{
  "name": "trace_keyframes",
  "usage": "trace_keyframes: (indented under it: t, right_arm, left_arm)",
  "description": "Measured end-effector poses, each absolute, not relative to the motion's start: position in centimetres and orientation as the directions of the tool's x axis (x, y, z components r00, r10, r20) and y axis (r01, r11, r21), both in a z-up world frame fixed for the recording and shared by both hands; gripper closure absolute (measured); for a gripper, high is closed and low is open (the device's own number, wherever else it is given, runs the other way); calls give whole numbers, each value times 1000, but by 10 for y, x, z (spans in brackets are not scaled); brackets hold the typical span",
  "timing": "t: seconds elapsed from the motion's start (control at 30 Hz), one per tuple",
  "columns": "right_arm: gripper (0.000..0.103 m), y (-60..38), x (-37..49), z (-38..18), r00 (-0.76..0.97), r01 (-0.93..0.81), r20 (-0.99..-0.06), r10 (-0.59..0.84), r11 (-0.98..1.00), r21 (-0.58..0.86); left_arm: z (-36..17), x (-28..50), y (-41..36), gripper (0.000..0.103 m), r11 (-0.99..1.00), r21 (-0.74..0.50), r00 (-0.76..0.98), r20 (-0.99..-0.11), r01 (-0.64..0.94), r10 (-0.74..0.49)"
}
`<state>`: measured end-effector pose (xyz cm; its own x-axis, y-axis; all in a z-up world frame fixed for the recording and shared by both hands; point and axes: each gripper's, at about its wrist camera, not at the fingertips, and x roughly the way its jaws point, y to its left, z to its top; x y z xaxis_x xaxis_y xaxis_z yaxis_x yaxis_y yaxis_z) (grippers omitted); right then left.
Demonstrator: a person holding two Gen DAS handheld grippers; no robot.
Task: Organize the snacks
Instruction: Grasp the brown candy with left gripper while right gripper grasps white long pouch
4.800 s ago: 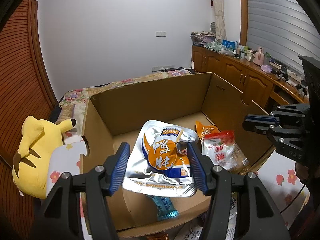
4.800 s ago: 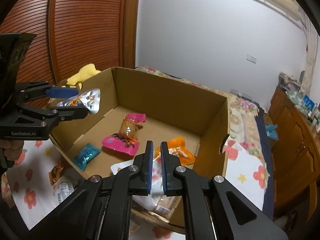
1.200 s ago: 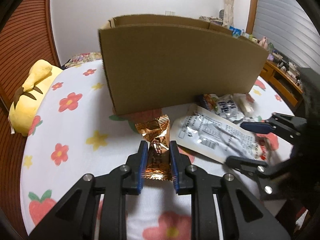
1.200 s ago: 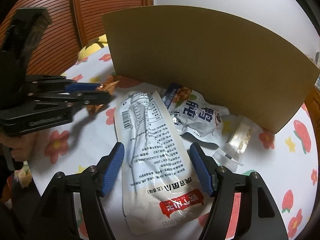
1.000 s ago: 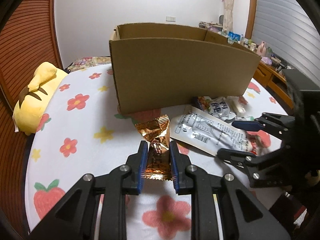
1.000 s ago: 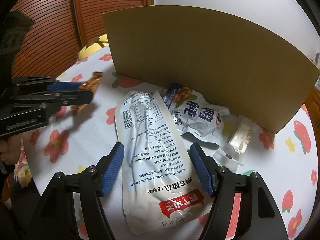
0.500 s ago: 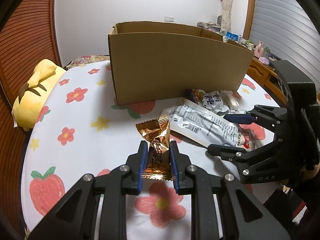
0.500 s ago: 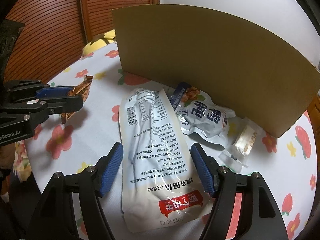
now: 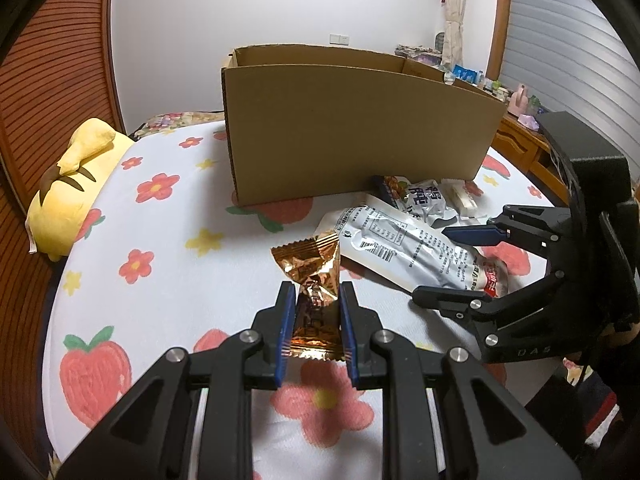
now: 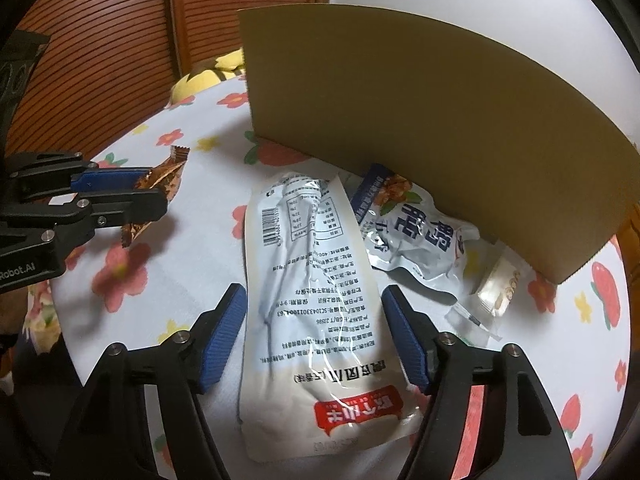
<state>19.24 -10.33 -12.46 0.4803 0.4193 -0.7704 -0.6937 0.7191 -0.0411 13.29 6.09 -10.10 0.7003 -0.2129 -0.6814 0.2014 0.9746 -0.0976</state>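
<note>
My left gripper [image 9: 315, 312] is shut on a gold-brown candy wrapper [image 9: 314, 280] and holds it above the flowered tablecloth, in front of the cardboard box [image 9: 352, 128]. It also shows in the right wrist view [image 10: 160, 184]. My right gripper [image 10: 314, 332] is open, its jaws either side of a large white snack pouch [image 10: 316, 280] that lies flat on the table; whether they touch it I cannot tell. In the left wrist view the right gripper [image 9: 456, 264] sits at the pouch [image 9: 408, 244].
A silver-blue pouch [image 10: 416, 232] and a small clear-wrapped snack [image 10: 496, 284] lie against the box wall [image 10: 400, 128]. A yellow plush toy [image 9: 76, 184] lies at the table's left edge. A wooden slatted wall stands behind.
My left gripper has lifted the gold candy off the table and drawn back from the box. My right gripper stays open over the white pouch.
</note>
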Motion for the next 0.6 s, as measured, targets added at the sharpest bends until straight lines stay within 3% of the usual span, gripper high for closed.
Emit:
trace_keyframes:
  t: [0.13,0.23,0.6]
  right_arm:
    - [36,-100,192,-124,466,-704,-783,412,709,-45]
    - [44,-98,187,-123,454,-714,-792,408,698,-50]
    - [49,-97,175,-125,457,-706,-784,421,707,-31]
  left_arm:
    - [-100,131,63,83,975,-104,703,-678,198,-215]
    - [-99,130,64,83,975,-108,706,-674,196,-216]
    - [-95,129,68,83,976,-110,715,-666,188,-212]
